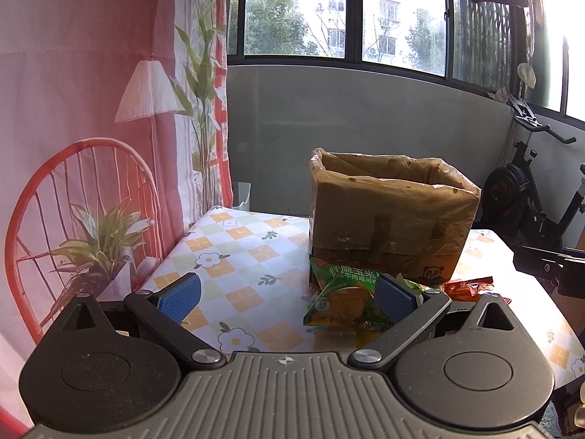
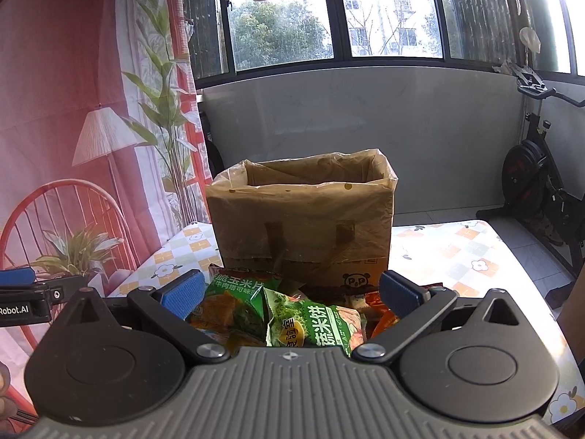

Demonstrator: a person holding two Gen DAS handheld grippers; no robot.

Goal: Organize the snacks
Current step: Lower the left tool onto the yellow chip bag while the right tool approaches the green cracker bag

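The surface (image 2: 457, 252) wears a checked cloth of white, orange and pale green squares with printed daisies. A cardboard box (image 2: 303, 230) lined with a clear plastic bag stands on it, toward the far edge. Against the box's near face lies a heap of snack packets: a green corn-chip bag (image 1: 343, 292), a green rice-cracker bag (image 2: 318, 323) and an orange-red packet (image 1: 468, 287).

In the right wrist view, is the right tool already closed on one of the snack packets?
No: the right tool is open, its blue pads spread wide on either side of the green snack packets, touching none of them.
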